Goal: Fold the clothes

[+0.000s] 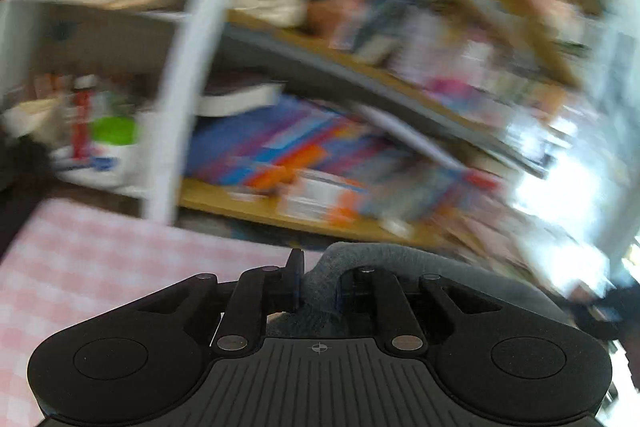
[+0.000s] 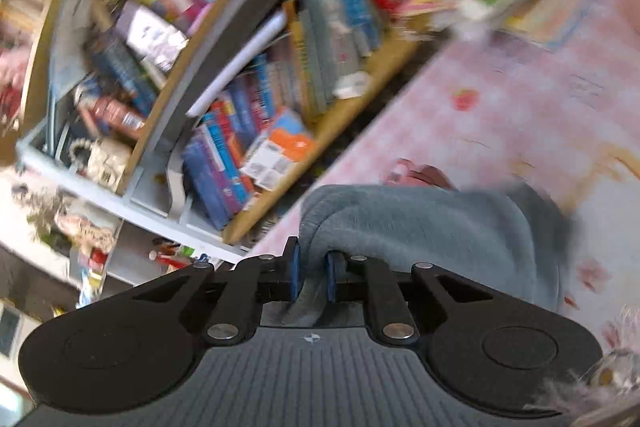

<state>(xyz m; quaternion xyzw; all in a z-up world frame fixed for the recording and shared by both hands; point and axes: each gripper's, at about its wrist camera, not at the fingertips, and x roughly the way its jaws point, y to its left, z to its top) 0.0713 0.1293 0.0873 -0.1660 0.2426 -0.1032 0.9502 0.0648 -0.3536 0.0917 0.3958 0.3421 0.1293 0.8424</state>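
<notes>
Both views are smeared by motion blur, so fine detail is hard to make out.

The left gripper (image 1: 316, 283) has its jaws clamped together on a fold of grey fleecy garment (image 1: 360, 255). The fabric bunches up between the blue-edged pads and arches away to the right in a thick roll, running out of the lower right of the left wrist view. Beneath and to the left of the gripper lies a pink-and-white checked cloth (image 1: 100, 267) covering the tabletop.

The right gripper (image 2: 314, 273) is also closed on the same grey garment (image 2: 420, 223). A pinch of the cloth is squeezed between its two blue pads, and the rest of the garment spreads out ahead and to the right in a soft, rounded heap. It rests on the pink checked cloth (image 2: 520, 99), which here shows small printed motifs, one like a red strawberry.

Beyond the tabletop edge stands a crowded bookshelf (image 2: 248, 115) with wooden shelves and grey uprights, packed with colourful books leaning at all angles. In the left wrist view the same bookshelf (image 1: 320, 155) fills the background, and beside it a white shelf unit (image 1: 168, 107) holds bottles, bags and small objects too blurred to name.
</notes>
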